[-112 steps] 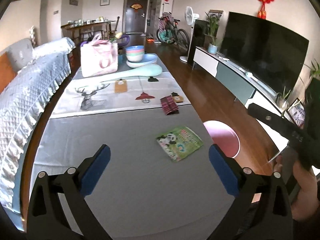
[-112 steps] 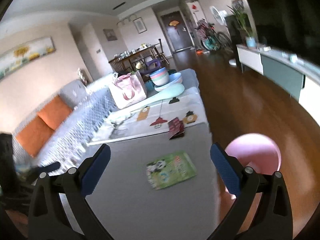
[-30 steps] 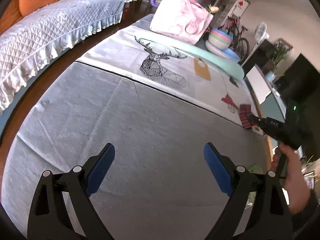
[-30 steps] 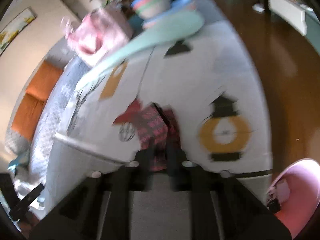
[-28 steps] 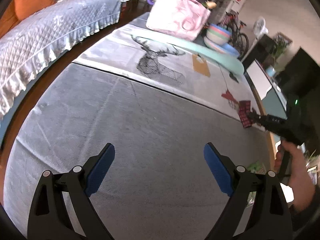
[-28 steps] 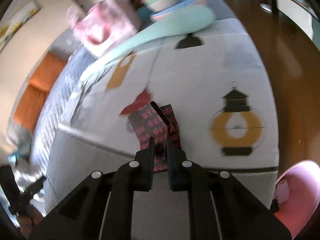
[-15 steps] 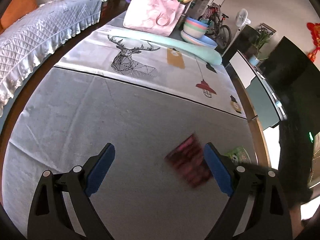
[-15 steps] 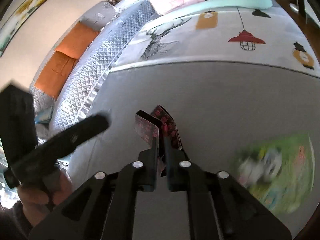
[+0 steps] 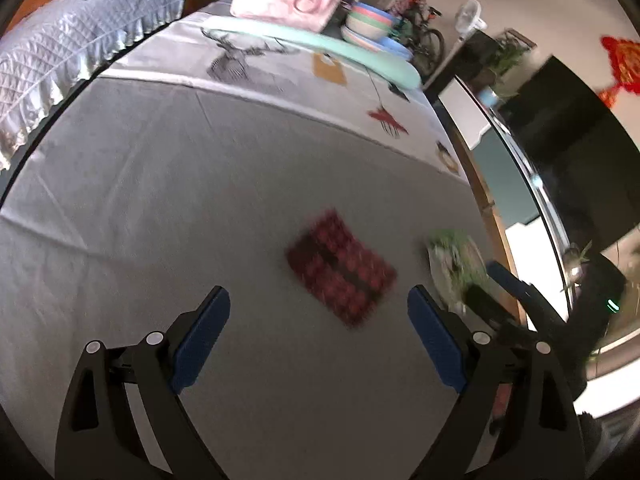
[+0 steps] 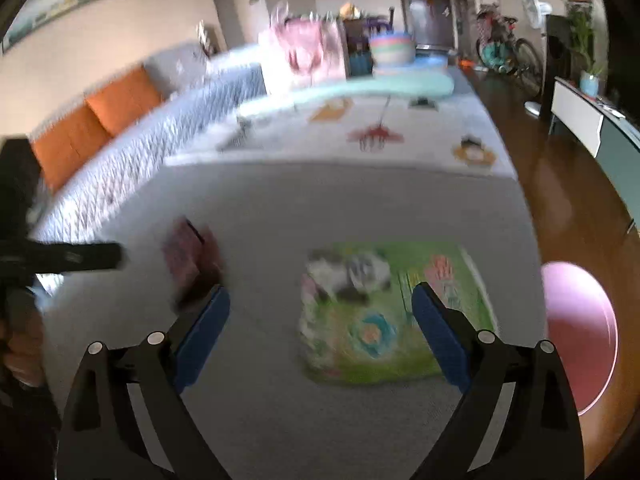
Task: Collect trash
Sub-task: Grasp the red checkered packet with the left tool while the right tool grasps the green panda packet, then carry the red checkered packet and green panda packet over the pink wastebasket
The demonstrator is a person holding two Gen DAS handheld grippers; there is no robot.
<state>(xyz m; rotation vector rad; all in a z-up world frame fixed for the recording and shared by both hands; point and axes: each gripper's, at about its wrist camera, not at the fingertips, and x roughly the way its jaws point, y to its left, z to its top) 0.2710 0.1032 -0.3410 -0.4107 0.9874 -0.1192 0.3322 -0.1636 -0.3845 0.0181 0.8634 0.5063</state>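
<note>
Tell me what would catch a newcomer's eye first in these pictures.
First, the dark red patterned wrapper lying flat on the grey table cover, just ahead of the open left gripper. Next, the bright green panda wrapper on the same cover, framed by the open right gripper. Off the table's right edge sits a pink round bin on the wooden floor.

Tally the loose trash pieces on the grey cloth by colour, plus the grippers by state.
Dark red patterned flat wrapper: 1
Green panda-print flat packet: 1
Open grippers: 2, the left gripper and the right gripper, neither holding anything
Total: 2 trash pieces, 2 grippers
</note>
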